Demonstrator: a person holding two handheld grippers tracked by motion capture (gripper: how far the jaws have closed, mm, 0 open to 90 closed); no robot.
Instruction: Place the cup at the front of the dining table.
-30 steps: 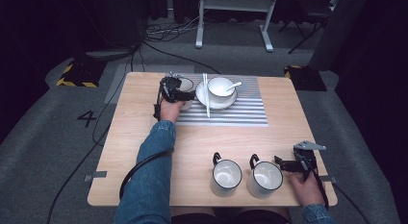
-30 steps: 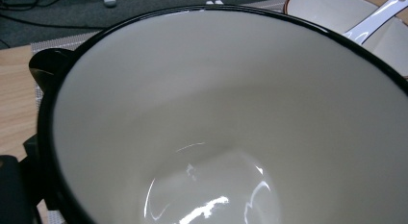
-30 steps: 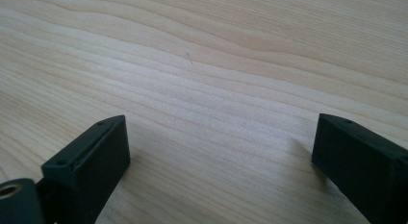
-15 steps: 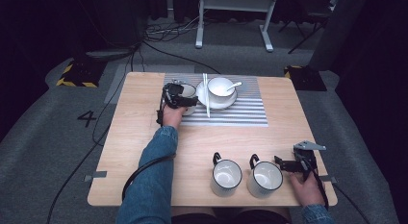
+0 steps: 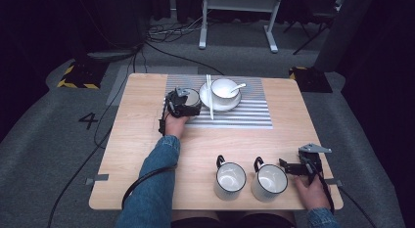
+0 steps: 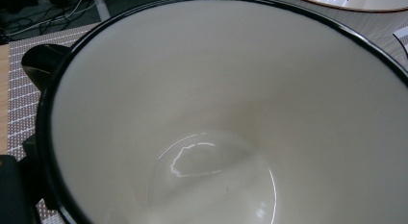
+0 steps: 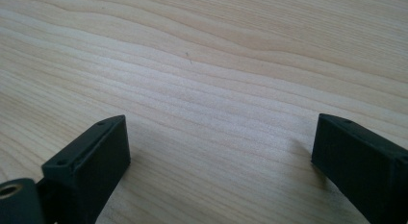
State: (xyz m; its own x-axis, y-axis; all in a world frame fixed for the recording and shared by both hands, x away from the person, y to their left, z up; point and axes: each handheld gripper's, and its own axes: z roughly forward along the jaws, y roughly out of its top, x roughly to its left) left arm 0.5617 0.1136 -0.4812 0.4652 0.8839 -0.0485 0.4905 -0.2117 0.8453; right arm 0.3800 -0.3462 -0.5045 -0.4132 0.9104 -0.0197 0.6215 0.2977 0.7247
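Observation:
A white mug with a black rim [image 5: 192,97] stands on the left part of the striped placemat [image 5: 244,116]. My left gripper [image 5: 182,104] is shut on its near side. In the left gripper view the mug's bare inside [image 6: 216,113] is very close, its handle at the upper left and one black jaw at the lower left edge. My right gripper [image 5: 289,167] rests open on the wood near the front right corner, just right of two more white mugs [image 5: 230,179] [image 5: 269,182]. In the right gripper view the right gripper [image 7: 219,144] has bare wood between its jaws.
A white bowl [image 5: 224,88] with a spoon [image 5: 238,86] sits on a plate [image 5: 234,105] on the placemat, chopsticks [image 5: 210,98] lying across the plate's left side. The wooden table [image 5: 142,154] has free wood at its left and centre. Cables trail over the floor behind.
My left gripper and the mug have shifted a little toward the person along the placemat. The right gripper and the two front mugs have stayed put.

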